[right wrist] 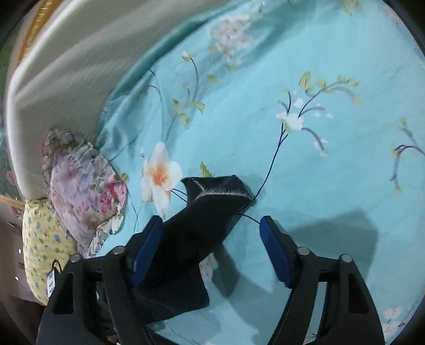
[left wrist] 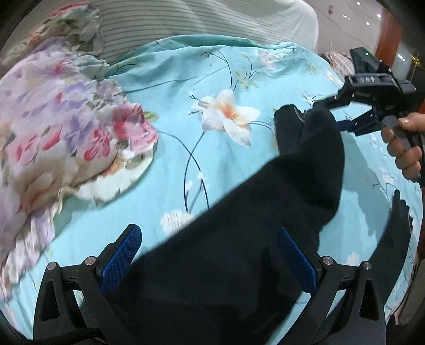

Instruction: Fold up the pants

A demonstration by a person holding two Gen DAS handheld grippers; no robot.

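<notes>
The black pants lie across a light blue floral bedsheet. In the left wrist view my left gripper is open, its blue pads either side of the dark cloth. My right gripper shows at the far right end of the pants, held by a hand. In the right wrist view my right gripper is open; a pant leg end with a pale seam lies raised between its fingers, against the left blue pad.
A floral pink and purple pillow lies at the left on the bed; it also shows in the right wrist view. A yellow patterned pillow sits beside it. A striped grey cover lies at the bed's far edge.
</notes>
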